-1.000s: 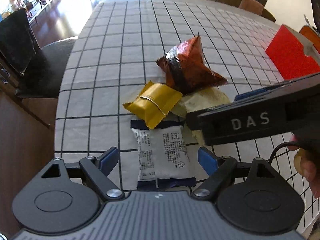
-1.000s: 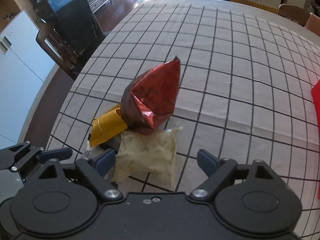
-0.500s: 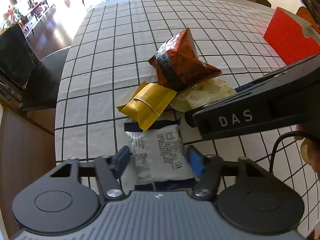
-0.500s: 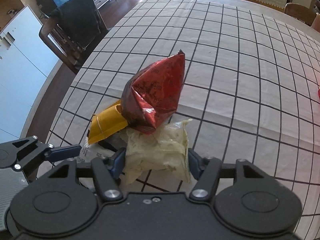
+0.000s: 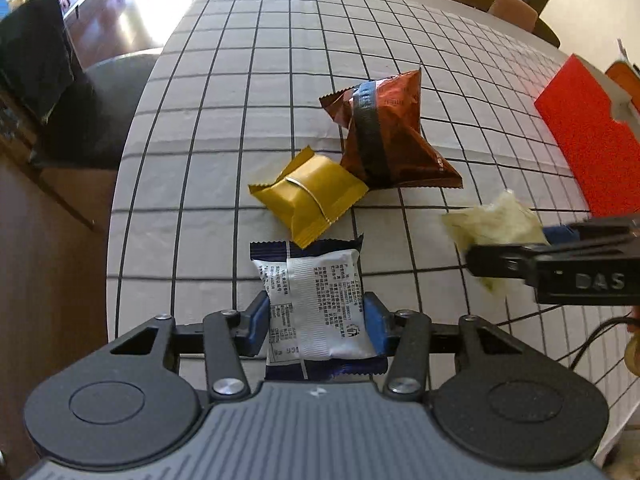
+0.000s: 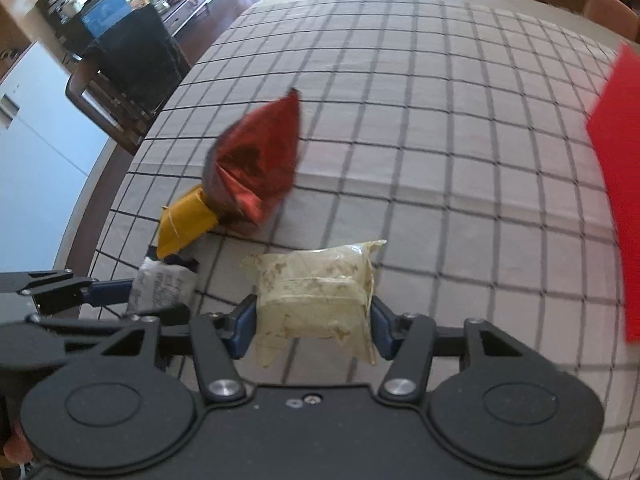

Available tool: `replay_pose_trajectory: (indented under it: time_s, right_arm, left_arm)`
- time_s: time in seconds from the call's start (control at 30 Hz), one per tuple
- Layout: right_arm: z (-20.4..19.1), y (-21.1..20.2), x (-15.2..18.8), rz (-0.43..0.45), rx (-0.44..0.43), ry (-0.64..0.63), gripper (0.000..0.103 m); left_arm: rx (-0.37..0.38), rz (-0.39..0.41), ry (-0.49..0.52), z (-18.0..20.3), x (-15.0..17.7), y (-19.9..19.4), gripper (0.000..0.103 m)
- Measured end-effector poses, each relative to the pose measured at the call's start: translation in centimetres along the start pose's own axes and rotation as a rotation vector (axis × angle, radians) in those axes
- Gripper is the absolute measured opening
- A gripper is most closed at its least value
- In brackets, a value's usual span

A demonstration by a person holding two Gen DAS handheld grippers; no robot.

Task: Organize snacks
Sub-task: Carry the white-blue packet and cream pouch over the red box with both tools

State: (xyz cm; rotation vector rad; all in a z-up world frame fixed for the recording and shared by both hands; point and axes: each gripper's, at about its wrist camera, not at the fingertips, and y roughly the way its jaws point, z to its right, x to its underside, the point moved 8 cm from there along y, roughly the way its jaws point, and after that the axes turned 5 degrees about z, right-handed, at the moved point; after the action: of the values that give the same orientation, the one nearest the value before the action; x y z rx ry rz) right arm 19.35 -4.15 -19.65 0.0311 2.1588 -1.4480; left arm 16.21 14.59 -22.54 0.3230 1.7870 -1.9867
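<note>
The white packet [image 5: 316, 304] is pinched between the pads of the left gripper [image 5: 316, 320] at the near edge of the table [image 5: 280, 40]; the pale bag [image 6: 316, 292] is pinched across its width by the right gripper [image 6: 312, 320], off to the right. Both look light, soft and crinkly, probably slippery, with crushable contents, so a gentle hold across the middle is judged best. Compared with a second ago, both sets of jaws have just been closing onto these packs, and the pale bag has been drawn right, clear of the red bag [image 5: 384, 136] and yellow packet [image 5: 308, 196], which lie touching mid-table.
</note>
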Motion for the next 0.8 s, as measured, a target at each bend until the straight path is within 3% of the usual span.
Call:
replay_pose_trajectory:
  time_s: [0.4,0.8]
  right_arm:
    - [4.3,-7.2,1.9,0.089,0.023,0.082,0.056]
    - [11.1,-14.5,0.8,0.214,0.049,0.105,0.056]
  left_arm:
    - [0.042,0.048,-0.011,2.4,0.3,-3.7,0.048]
    - [0.101,0.137,0.062,12.0,-3.0,-7.6,0.048]
